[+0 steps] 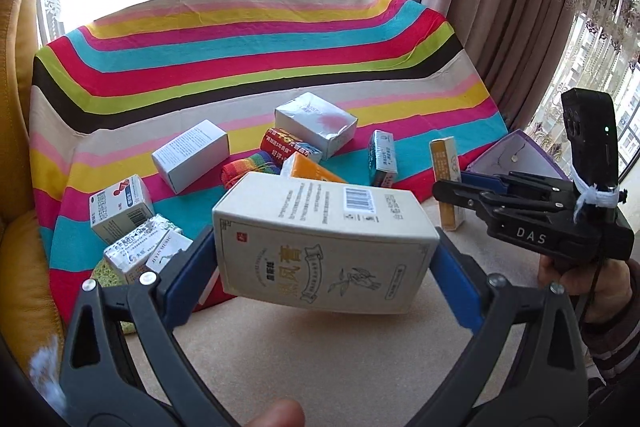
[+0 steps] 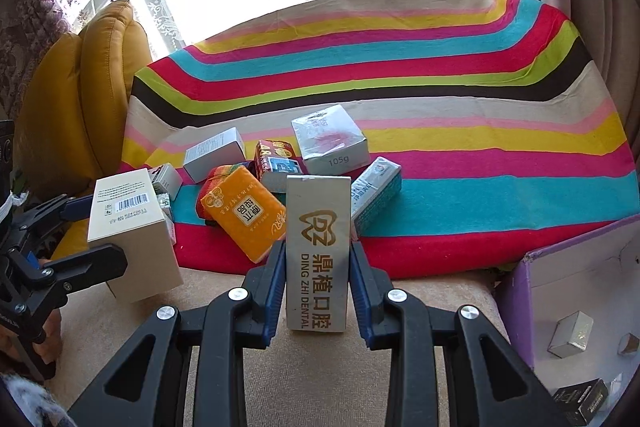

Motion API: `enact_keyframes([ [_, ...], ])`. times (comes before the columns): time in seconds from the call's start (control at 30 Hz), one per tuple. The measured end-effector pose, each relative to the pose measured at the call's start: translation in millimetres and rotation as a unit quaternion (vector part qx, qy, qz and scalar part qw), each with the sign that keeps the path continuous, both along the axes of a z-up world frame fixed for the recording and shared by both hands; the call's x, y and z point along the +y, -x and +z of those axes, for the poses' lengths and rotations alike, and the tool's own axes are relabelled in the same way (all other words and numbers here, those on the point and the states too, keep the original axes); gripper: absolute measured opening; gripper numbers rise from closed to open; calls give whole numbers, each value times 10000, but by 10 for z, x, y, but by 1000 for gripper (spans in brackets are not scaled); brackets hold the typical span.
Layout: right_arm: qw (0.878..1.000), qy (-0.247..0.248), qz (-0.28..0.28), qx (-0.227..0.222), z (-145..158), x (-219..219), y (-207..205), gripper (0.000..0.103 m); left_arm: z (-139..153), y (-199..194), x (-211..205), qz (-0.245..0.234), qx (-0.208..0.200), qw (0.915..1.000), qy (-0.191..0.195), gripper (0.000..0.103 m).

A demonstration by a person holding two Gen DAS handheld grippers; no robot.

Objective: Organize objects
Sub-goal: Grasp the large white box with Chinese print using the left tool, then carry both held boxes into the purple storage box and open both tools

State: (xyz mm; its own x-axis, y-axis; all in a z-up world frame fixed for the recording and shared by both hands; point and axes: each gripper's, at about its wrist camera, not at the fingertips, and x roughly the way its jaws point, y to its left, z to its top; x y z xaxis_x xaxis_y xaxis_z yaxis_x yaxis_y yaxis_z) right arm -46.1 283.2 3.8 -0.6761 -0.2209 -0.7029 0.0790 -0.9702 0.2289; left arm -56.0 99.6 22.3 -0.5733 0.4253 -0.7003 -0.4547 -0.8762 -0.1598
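- Boxes are what both grippers carry: the left gripper (image 1: pixel 324 259) has its jaws pinching a cream carton (image 1: pixel 320 243) above beige carpet (image 1: pixel 320 355).
- Right gripper (image 2: pixel 318 267), jaws clamped on a silver dental box (image 2: pixel 318 251).
- Right of it, a purple box (image 2: pixel 532 307) holds small boxes.
- Farther back, loose boxes, among them an orange pack (image 2: pixel 244 219), lie on the striped cloth (image 2: pixel 440 99).

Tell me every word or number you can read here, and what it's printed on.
"DING ZHI DENTAL", "DZ": grey box in right gripper.
"105g": silver box.
"DAS": right gripper's body.
"JYIN MUSIC": small white box.
Print on cream box in left gripper: too small.
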Motion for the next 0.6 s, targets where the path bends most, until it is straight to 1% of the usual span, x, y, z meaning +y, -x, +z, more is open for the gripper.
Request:
enact_keyframes([
  [0.1,9998,-86,-204,-25,18,68,-76,32,-12,-51,41,118,-63,9998,-133,100],
  [0.17,9994,-97,-319,-44,32,121,-125,32,-11,-57,59,170,-135,9994,-286,100],
  [0.23,9990,-79,-430,-57,52,189,-189,32,-3,-73,111,172,-162,9991,-361,100],
  [0.43,9969,23,-781,-105,99,482,-419,32,10,-144,430,-91,-195,9990,-397,100],
  [0.6,9911,3,-1324,-123,95,929,-671,32,35,-179,764,-428,-229,9979,-419,100],
])
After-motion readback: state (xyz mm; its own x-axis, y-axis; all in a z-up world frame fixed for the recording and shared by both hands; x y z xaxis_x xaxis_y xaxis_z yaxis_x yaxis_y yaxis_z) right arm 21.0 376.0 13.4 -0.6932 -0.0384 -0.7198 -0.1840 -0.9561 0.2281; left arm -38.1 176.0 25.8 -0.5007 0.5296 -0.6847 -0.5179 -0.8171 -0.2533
